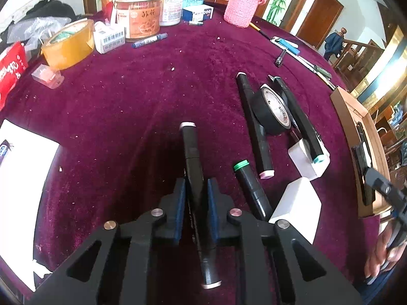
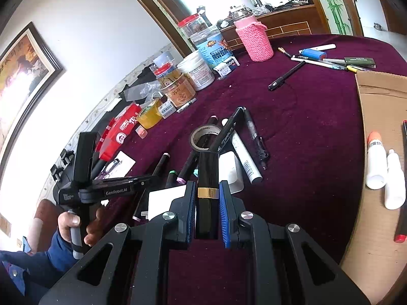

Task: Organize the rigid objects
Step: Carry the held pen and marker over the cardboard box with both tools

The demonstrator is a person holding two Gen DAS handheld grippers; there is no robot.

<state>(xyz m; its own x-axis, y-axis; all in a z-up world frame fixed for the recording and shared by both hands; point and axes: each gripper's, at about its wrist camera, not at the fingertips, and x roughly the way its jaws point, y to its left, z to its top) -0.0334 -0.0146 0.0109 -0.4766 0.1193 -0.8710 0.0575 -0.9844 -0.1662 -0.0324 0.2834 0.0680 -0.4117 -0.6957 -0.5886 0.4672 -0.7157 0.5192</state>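
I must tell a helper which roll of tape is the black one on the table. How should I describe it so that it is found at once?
Start from the dark red tablecloth and go to the cluster of black markers near the cardboard box. The black tape roll stands tilted between two of those markers. Unlike the brown packing tape roll lying by the jars, it is black, with a white printed core.

L tongs (image 1: 195, 190) clamped, tilted down; R tongs (image 2: 208, 198) clamped.
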